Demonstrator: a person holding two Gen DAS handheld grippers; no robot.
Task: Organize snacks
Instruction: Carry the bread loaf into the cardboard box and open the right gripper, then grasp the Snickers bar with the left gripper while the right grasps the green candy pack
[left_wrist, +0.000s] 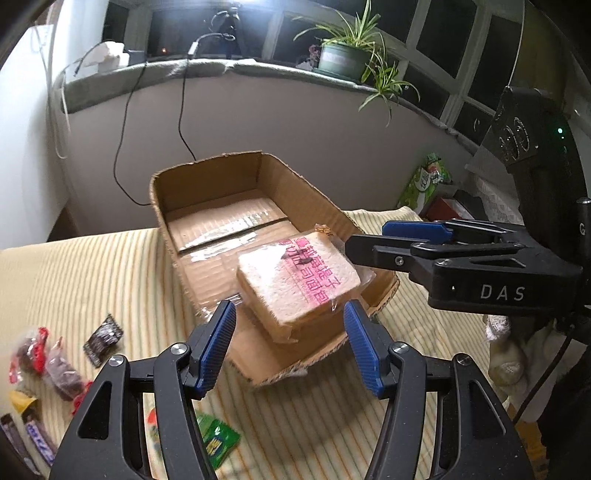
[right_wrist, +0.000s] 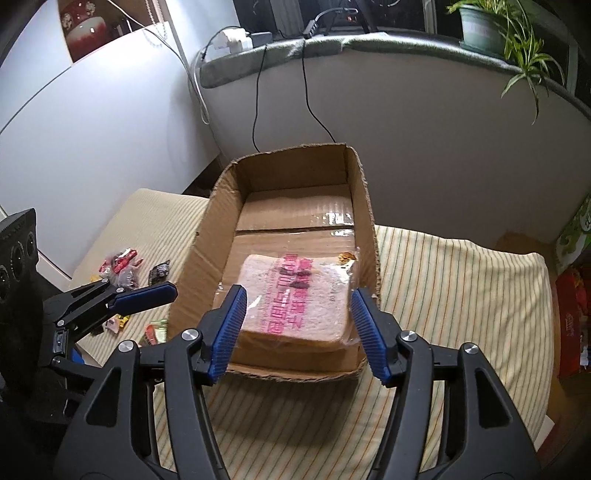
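Right up close, the right tongs (right_wrist: 295, 332) hang with their blue ribbed pads spread wide and nothing pinched: the pads stand either side of the clear-wrapped packet of sliced white bread with pink lettering (right_wrist: 295, 299), but whether they touch the wrapper I cannot tell. The packet lies flat on the floor of the open brown cardboard box (right_wrist: 364, 206), tucked into the box's near right corner, its wrapper tail against the right wall.

Over in the left wrist view, the left tongs (left_wrist: 290, 343) are parted as well, about half open, empty, poised above the box's near rim. From here the right tongs (left_wrist: 391, 240) reach in over the box's right wall, just beside the bread (left_wrist: 299, 280).

The box (left_wrist: 207, 173) sits on a counter covered in a cream cloth with thin green stripes (left_wrist: 92, 280), running from the middle of it out to the far edge. Toward the counter's left edge lies a scatter of small snacks: a dark brown square sachet (left_wrist: 103, 334), red-and-clear wrapped sweets (left_wrist: 37, 354), a green packet (left_wrist: 218, 439) and purple-wrapped bars (left_wrist: 37, 441) at the near left corner.

Farther back, black cables (left_wrist: 123, 147) trail down a pale wall from a grey window ledge (left_wrist: 258, 72), where a potted spider plant in a green pot (left_wrist: 343, 55) stands before dark panes.
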